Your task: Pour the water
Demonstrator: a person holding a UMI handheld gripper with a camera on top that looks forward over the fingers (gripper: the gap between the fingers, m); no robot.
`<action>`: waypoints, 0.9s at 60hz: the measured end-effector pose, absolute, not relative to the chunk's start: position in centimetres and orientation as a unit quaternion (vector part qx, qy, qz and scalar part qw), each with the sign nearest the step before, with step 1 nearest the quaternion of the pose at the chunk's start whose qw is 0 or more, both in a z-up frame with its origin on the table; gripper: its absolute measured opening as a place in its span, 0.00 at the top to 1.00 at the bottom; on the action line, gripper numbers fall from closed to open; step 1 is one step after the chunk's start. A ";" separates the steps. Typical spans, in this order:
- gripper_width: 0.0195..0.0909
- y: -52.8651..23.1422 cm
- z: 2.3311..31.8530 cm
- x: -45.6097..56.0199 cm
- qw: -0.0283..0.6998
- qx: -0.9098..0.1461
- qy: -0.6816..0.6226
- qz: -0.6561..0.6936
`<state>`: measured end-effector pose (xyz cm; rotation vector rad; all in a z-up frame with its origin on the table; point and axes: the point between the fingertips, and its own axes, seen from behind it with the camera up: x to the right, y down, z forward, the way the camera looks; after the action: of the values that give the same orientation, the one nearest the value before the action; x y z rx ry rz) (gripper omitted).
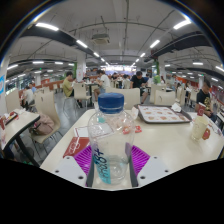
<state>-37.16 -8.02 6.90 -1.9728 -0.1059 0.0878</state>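
A clear plastic water bottle with a blue cap and a blue-lettered label stands upright between my fingers. Both purple pads press against its sides, so my gripper is shut on the bottle. It looks lifted slightly above the white table. Just beyond the bottle, a small cup-like object with a red mark sits on the table, partly hidden by the bottle.
A dark tray lies on the table to the right, with a bottle or jar near its far right. A red item lies left of the fingers. Other tables, chairs and seated people fill the canteen hall behind.
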 end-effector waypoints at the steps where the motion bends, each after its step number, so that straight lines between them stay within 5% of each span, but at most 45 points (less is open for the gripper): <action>1: 0.57 -8.0 6.9 -37.1 0.549 -0.834 -0.045 0.037; 15: 0.72 -7.7 7.8 -37.3 0.540 -0.838 -0.065 0.042; 42: 0.72 -1.7 26.3 -29.8 0.544 -0.772 0.124 0.305; 54: 0.72 4.1 27.3 -21.3 0.465 -0.690 0.284 0.476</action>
<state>-21.26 4.08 27.31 -1.6961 0.6966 1.1700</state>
